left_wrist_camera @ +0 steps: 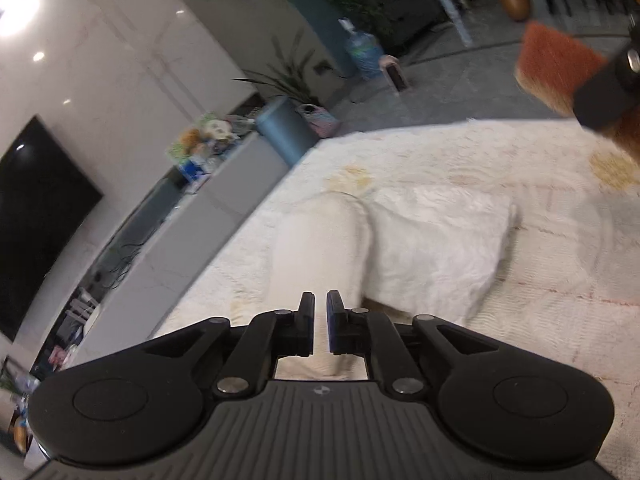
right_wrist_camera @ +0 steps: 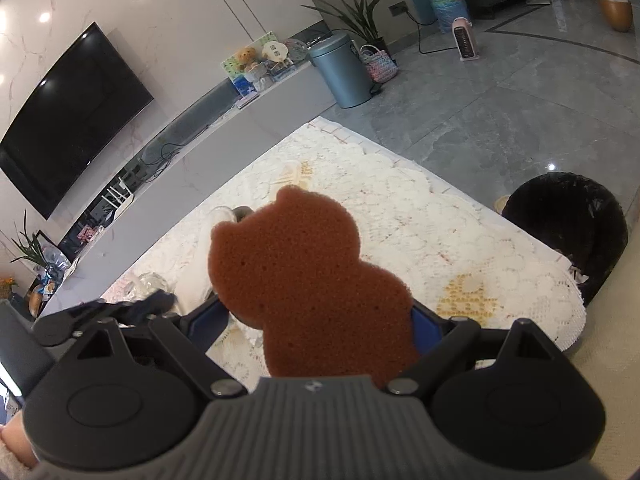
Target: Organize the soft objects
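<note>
My right gripper (right_wrist_camera: 316,316) is shut on a brown bear-shaped sponge (right_wrist_camera: 304,280) and holds it upright above a table with a white lace cloth (right_wrist_camera: 460,240). The sponge also shows at the top right of the left wrist view (left_wrist_camera: 556,68), with part of the right gripper over it. My left gripper (left_wrist_camera: 320,312) is shut and empty, low over two white fluffy cushions: a plain one (left_wrist_camera: 316,240) and a furry one (left_wrist_camera: 436,240) lying side by side on the cloth (left_wrist_camera: 560,280).
A long grey TV bench (right_wrist_camera: 240,120) with toys and a wall TV (right_wrist_camera: 68,116) runs along the left. A blue-grey bin (right_wrist_camera: 344,68) stands at its end. A black round bin (right_wrist_camera: 568,232) sits at the table's right edge. Clear glassware (right_wrist_camera: 148,284) stands on the table's left side.
</note>
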The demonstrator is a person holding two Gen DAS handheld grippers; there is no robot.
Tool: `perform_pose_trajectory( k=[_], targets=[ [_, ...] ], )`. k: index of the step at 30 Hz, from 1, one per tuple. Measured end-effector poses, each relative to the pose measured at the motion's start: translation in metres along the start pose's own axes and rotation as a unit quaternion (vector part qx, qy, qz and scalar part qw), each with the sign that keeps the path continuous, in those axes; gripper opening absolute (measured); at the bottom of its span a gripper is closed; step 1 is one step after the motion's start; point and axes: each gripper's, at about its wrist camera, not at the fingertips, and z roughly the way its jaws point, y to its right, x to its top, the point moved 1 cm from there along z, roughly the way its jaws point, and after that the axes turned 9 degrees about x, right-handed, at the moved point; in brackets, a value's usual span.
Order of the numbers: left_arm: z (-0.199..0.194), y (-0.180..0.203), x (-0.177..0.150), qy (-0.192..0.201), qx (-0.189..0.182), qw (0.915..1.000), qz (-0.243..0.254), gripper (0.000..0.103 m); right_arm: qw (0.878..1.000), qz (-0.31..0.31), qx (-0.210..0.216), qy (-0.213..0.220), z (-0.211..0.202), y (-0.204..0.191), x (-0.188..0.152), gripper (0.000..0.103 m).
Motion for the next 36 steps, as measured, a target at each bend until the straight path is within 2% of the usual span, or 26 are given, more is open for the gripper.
perform_pose_trajectory(
  k=[4,7,10,11,13,14,19,25,28,32,34,36],
  targets=[
    [0.02,0.018,-0.001,-0.006,0.007,0.999,0.044,0.01,1.0,0.019,0.0,-0.009,0.003,0.006,-0.001,0.091],
    [0.035,0.021,-0.003,-0.009,0.045,0.9982,0.04,0.012,1.0,0.022,0.014,-0.011,0.003,0.006,-0.001,0.091],
    [0.047,0.023,-0.001,-0.013,0.064,0.9972,0.037,0.012,0.999,0.022,0.028,0.001,0.0,0.004,0.001,0.091],
    [0.05,0.024,0.0,-0.014,0.072,0.9966,0.038,0.011,0.999,0.022,0.031,0.002,0.0,0.004,0.002,0.091],
    [0.051,0.023,0.002,-0.014,0.094,0.9949,0.033,0.0,0.999,0.024,0.031,-0.001,0.001,0.005,0.002,0.091],
    [0.049,0.021,0.002,-0.011,0.105,0.9941,0.025,0.0,0.999,0.024,0.028,-0.003,0.003,0.005,0.002,0.091],
    [0.02,0.006,0.006,0.011,0.102,0.9947,0.007,0.0,0.999,0.033,0.014,-0.007,0.004,0.01,0.001,0.091],
    [-0.046,-0.044,0.007,0.044,0.113,0.9897,-0.077,0.0,0.999,0.022,0.025,-0.005,0.001,0.005,-0.001,0.091],
    [-0.077,-0.062,0.001,0.034,0.093,0.9902,-0.098,0.0,0.999,-0.005,0.03,-0.01,0.0,-0.007,-0.003,0.091],
    [-0.108,-0.079,-0.015,-0.003,0.055,0.99,-0.13,0.0,0.997,-0.046,0.064,-0.019,-0.001,-0.031,-0.007,0.091],
    [-0.117,-0.091,-0.027,-0.032,0.018,0.9847,-0.17,0.0,0.995,-0.065,0.07,-0.029,0.002,-0.041,-0.01,0.091],
    [-0.12,-0.103,-0.04,-0.061,-0.024,0.9741,-0.216,0.0,0.994,-0.077,0.069,-0.043,0.006,-0.048,-0.013,0.091]
  ],
)
